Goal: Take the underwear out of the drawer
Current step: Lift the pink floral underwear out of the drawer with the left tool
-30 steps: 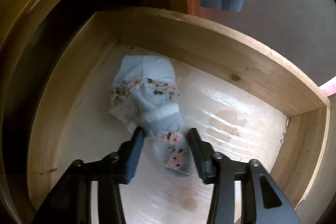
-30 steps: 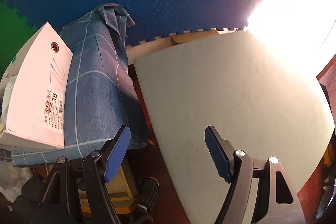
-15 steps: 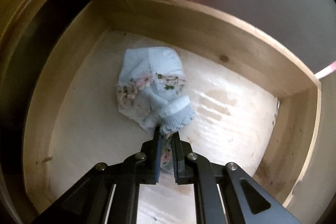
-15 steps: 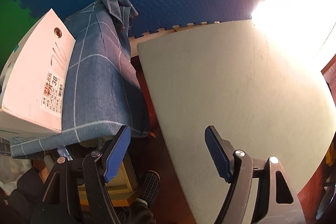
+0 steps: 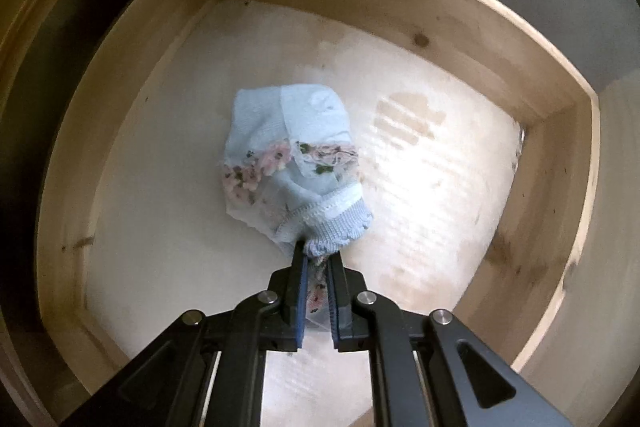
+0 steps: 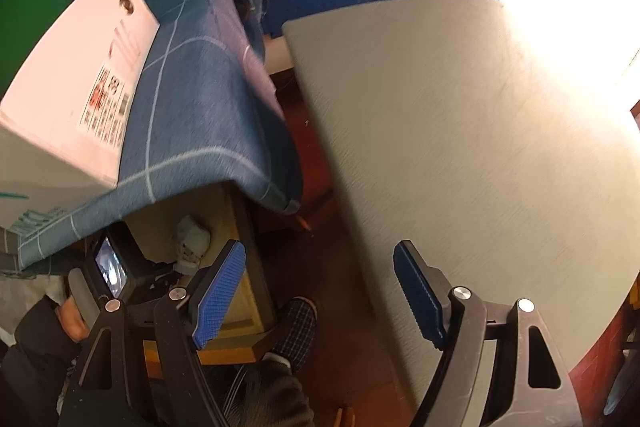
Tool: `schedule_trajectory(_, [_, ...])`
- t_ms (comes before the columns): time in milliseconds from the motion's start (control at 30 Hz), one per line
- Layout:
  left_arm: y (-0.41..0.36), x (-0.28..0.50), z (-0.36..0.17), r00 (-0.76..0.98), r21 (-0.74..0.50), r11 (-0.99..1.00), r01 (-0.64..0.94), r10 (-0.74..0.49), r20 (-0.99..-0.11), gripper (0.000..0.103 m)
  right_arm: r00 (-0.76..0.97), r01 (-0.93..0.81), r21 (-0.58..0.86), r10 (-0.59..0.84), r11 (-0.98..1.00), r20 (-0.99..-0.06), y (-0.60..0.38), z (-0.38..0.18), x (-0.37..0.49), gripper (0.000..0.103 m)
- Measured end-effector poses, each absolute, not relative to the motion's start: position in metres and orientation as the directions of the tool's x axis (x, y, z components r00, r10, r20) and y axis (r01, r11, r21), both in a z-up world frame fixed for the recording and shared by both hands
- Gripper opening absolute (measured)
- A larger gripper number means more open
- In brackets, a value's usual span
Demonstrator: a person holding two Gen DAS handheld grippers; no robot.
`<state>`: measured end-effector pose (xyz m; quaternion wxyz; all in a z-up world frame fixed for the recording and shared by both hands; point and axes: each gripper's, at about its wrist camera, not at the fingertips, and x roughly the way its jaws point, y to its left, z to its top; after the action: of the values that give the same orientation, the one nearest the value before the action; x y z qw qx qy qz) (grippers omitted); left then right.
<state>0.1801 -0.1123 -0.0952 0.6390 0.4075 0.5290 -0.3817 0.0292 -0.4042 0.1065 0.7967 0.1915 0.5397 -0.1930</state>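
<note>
A pale blue pair of underwear (image 5: 292, 155) with a pink flower band lies bunched on the light floor of an open wooden drawer (image 5: 404, 19). My left gripper (image 5: 318, 267) points straight down into the drawer and is shut on the near edge of the underwear, with cloth pinched between its blue pads. In the right wrist view my right gripper (image 6: 320, 267) hangs over dark red floor beside a grey mat (image 6: 480, 147); its jaws are opening and nothing is between them. The underwear also shows small and grey (image 6: 192, 243) under the cloth-covered furniture.
The drawer's wooden walls ring the underwear on all sides. A blue checked cloth (image 6: 200, 99) drapes over the furniture with a white cardboard box (image 6: 76, 99) on top. A person's slippered foot (image 6: 296, 327) stands on the floor near the right gripper.
The left jaws went from open around the underwear's edge to shut on it. The right gripper sank, so the blue cloth and box now sit higher and larger in its view.
</note>
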Motion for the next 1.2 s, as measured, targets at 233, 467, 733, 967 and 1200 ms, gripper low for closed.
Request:
schedule_trajectory(233, [-0.106,0.178,-0.092,0.136,0.121,0.385,0.915,-0.01,-0.991,0.008,0.343,0.484,0.093,-0.09,0.87,-0.935,-0.383,0.101,0.029,0.077])
schedule_trajectory(467, [-0.14,0.188,-0.075,0.096,0.075,0.426,0.901,-0.028,-0.995,0.008,0.359,0.475,0.13,-0.057,0.87,-0.932,-0.368,0.097,0.027,0.077])
schedule_trajectory(733, [-0.14,0.195,-0.06,0.05,0.001,0.51,0.86,-0.082,-0.995,0.008,0.356,0.411,0.136,-0.022,0.901,-0.934,-0.331,0.08,0.028,0.077])
schedule_trajectory(967, [-0.144,0.195,-0.054,0.052,-0.028,0.58,0.814,-0.12,-0.991,0.008,0.329,0.362,0.102,-0.025,0.927,-0.944,-0.307,0.057,0.035,0.077])
schedule_trajectory(1200, [-0.142,0.196,-0.056,0.086,-0.014,0.65,0.76,-0.123,-0.989,0.008,0.31,0.298,0.033,-0.064,0.954,-0.949,-0.29,0.046,0.037,0.08])
